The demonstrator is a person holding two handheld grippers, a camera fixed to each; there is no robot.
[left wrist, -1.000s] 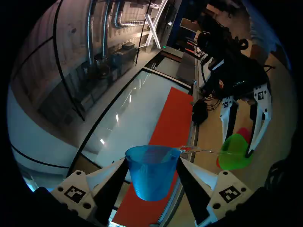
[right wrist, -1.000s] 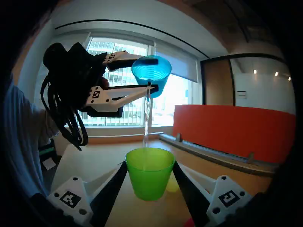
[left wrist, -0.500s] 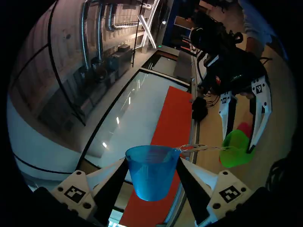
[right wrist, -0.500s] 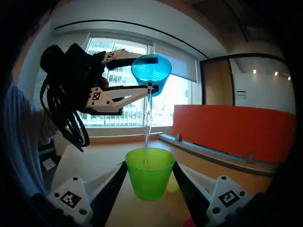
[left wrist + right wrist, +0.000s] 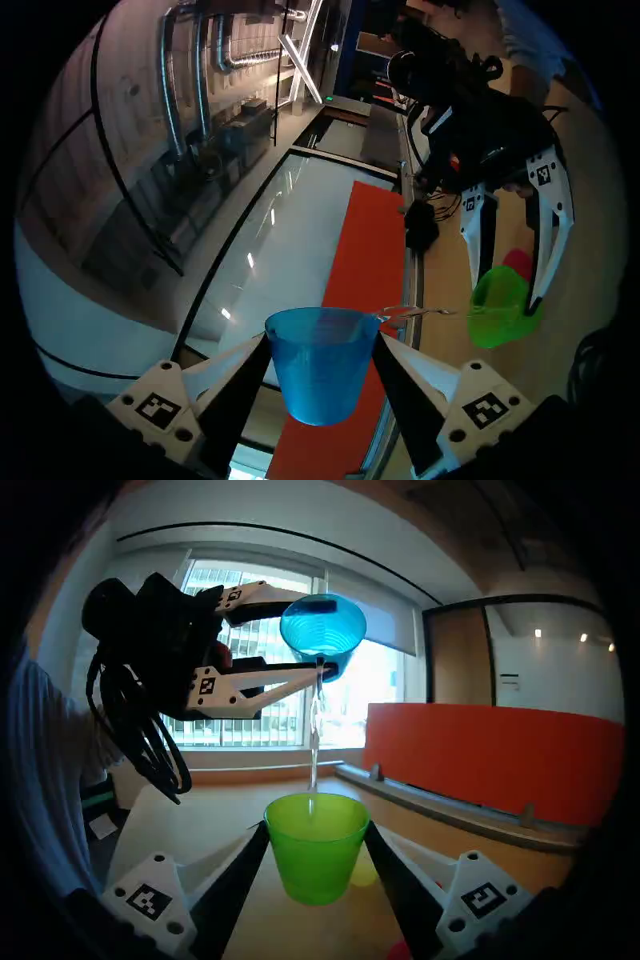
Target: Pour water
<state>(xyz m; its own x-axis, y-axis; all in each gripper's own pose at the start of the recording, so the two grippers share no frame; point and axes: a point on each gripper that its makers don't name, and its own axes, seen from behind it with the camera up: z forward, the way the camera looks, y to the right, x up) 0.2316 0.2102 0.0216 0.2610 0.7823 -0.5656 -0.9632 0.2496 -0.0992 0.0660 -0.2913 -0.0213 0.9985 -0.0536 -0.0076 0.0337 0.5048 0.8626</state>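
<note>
Near the bottom of the left gripper view, the left gripper (image 5: 320, 342) clamps both fingers on the blue cup (image 5: 322, 376), which is tipped so that a thin stream of water (image 5: 412, 311) leaves its rim toward the right; farther off on the right, the right gripper (image 5: 507, 298) holds the green cup (image 5: 498, 312) between its two fingers over the wooden table (image 5: 448, 264), with a red panel (image 5: 364, 256) to the left

Low and near in the right gripper view, the right gripper (image 5: 316, 832) presses a finger on each side of the green cup (image 5: 316, 860), which stands upright; above it and farther off, the left gripper (image 5: 314, 636) grips the blue cup (image 5: 322, 632) tilted far over, and the stream (image 5: 314, 736) falls from its lip into the green cup's mouth; a window (image 5: 240, 704) lies behind

Pouring looks well under way, though how full the green cup is I cannot tell; the next move calls for the green cup to be held steady under the stream, then for the blue cup to be righted gently so no drops reach the table
</note>
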